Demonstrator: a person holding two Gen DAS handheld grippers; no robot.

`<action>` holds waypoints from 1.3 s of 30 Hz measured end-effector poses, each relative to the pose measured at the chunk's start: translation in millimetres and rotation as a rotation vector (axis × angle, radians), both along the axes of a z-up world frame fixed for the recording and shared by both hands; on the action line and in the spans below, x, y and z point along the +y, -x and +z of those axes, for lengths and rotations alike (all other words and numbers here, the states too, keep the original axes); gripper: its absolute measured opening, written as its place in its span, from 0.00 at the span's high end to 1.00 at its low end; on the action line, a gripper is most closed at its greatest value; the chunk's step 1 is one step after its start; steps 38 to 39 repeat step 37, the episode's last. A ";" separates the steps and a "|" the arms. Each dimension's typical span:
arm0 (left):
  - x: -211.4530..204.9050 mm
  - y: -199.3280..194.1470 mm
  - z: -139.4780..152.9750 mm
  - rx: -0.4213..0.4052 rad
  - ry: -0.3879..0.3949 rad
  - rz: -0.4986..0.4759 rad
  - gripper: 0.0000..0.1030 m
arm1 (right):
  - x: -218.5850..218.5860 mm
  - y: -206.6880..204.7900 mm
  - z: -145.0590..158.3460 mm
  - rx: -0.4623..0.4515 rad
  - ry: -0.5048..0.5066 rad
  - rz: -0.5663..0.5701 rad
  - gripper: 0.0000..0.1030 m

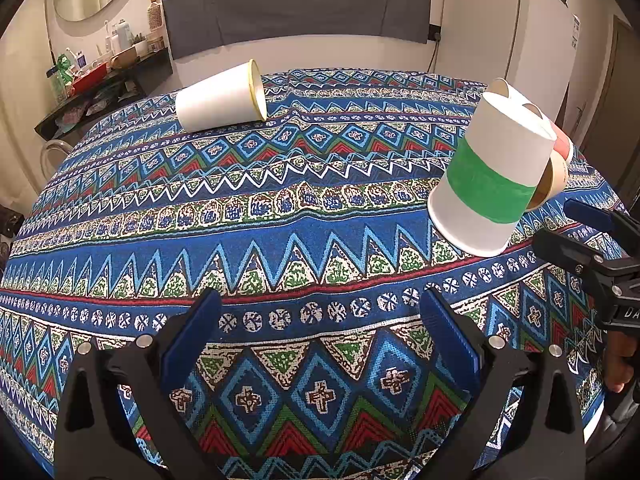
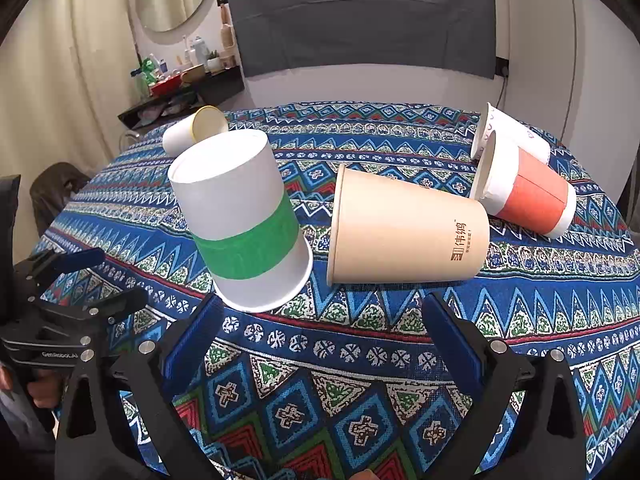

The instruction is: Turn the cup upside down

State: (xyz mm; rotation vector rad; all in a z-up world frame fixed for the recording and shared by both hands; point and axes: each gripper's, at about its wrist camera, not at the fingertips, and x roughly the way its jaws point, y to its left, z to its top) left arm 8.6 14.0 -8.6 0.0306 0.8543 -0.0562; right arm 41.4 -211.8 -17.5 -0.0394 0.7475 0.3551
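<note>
Broadly, spread across nearly all of both views: patterned blue tablecloth (image 1: 304, 216) (image 2: 360, 340) over a round table. Sat on it mouth-down and bottom-up, leaning a little, toward the near edge: white paper cup with a green band (image 1: 490, 174) (image 2: 244, 224), clear of every finger. Lay on its side just right of that cup in the right wrist view, mouth toward it: tan paper cup with printed characters (image 2: 408, 232); touching or only close, impossible to tell. Lay on its side behind the tan one, close against its far end: white cup with a red band (image 2: 528, 196), and behind that a white cup with faint print (image 2: 512, 136), also tipped over. Lay well apart at the far left of the cloth, again on its side: plain white cup with a yellow rim (image 1: 222, 98) (image 2: 196, 128). Hovered low over the near cloth, blue pads spread wide, nothing between them: left gripper (image 1: 320, 332) and right gripper (image 2: 322, 336), neither touching any cup.
</note>
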 end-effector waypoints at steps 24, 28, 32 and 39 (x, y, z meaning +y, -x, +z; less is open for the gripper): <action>1.3 -0.2 -0.3 0.005 0.019 -0.004 0.06 | -0.1 -1.9 0.6 0.012 -0.016 0.004 0.08; 0.7 -1.3 -0.9 0.007 0.015 -0.016 0.06 | -0.8 -2.1 -0.2 0.013 -0.017 0.005 0.08; 0.0 -3.5 -2.3 0.018 0.023 -0.027 0.06 | -1.1 -2.4 -0.6 0.014 -0.017 0.006 0.08; 1.3 -4.7 -3.3 0.021 0.035 -0.021 0.06 | -0.9 -2.5 -0.7 0.015 -0.019 0.007 0.08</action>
